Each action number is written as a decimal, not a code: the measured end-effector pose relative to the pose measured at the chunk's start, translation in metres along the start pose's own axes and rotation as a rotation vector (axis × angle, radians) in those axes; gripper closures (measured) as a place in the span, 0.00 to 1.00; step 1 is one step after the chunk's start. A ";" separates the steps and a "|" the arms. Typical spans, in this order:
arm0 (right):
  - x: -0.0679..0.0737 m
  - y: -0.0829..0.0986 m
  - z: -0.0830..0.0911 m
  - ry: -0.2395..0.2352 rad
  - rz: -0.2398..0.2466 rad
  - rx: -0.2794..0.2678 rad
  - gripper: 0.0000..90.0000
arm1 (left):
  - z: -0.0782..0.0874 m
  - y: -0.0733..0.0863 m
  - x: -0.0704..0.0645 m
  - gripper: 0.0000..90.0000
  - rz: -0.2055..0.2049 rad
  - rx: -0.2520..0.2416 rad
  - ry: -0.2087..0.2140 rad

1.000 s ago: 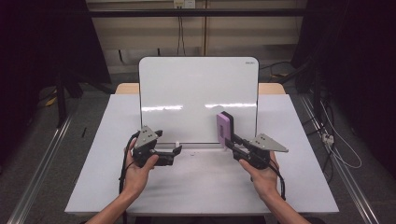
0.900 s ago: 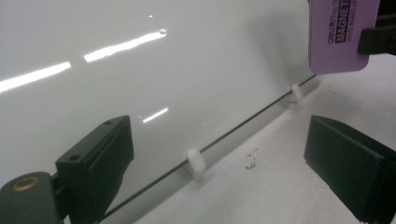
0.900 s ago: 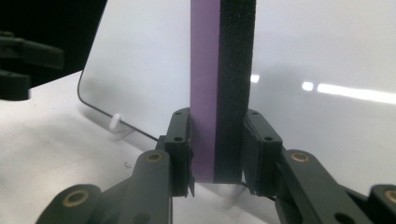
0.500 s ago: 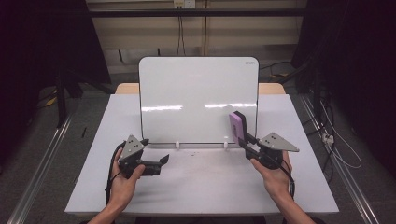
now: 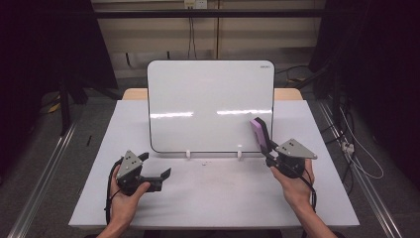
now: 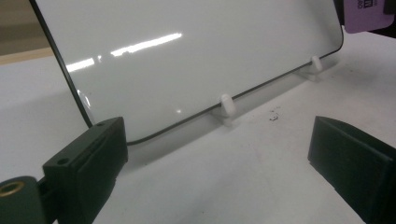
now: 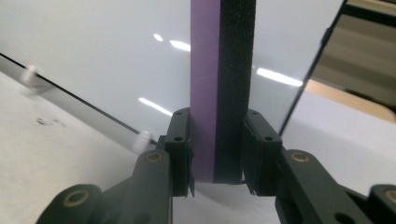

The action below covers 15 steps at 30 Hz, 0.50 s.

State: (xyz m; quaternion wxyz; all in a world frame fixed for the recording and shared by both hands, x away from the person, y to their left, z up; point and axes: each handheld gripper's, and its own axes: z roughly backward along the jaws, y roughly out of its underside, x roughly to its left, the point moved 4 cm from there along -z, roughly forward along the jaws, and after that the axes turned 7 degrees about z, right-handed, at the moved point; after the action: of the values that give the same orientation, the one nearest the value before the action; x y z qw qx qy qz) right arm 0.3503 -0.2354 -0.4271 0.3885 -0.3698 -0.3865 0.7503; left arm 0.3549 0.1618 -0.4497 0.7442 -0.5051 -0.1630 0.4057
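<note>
A white whiteboard (image 5: pixel 210 104) stands upright on two small white clips (image 5: pixel 188 154) at the back of the white table (image 5: pixel 213 198). My right gripper (image 5: pixel 268 147) is shut on a purple and black eraser (image 5: pixel 259 131), held on end in front of the board's lower right corner. In the right gripper view the eraser (image 7: pixel 222 70) rises between the jaws of my right gripper (image 7: pixel 217 140), close to the board (image 7: pixel 93 46). My left gripper (image 5: pixel 155 166) is open and holds nothing, low over the table before the board's lower left corner. Its jaws stand wide apart in the left gripper view (image 6: pixel 215 144).
In the left gripper view, the board's clips (image 6: pixel 226 105) stand on the table and the eraser (image 6: pixel 366 16) shows at the top right. Some small dark specks (image 6: pixel 274 114) lie on the table near the clips. Metal rails (image 5: pixel 47 173) and cables (image 5: pixel 356 153) run on the floor beside the table.
My left gripper has drawn back from the board, toward the person and leftward. My right gripper has slid to the right along the board's foot with the eraser in it.
</note>
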 end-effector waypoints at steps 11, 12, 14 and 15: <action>-0.001 0.002 -0.014 0.080 0.121 0.073 0.74 | -0.007 0.006 -0.007 0.06 -0.019 0.034 0.011; 0.000 0.002 -0.016 0.089 0.142 0.086 0.74 | -0.007 0.006 -0.006 0.06 -0.019 0.034 0.008; 0.002 0.003 -0.020 0.103 0.169 0.107 0.74 | -0.007 0.006 -0.004 0.06 -0.013 0.034 0.004; 0.003 0.002 -0.021 0.109 0.175 0.110 0.74 | -0.007 0.006 -0.004 0.06 -0.005 0.031 0.001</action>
State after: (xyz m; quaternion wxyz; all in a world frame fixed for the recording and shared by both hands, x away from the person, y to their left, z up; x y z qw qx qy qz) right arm 0.3663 -0.2280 -0.4384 0.3615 -0.4203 -0.2892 0.7804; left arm 0.3548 0.1557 -0.4570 0.7531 -0.4934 -0.1575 0.4057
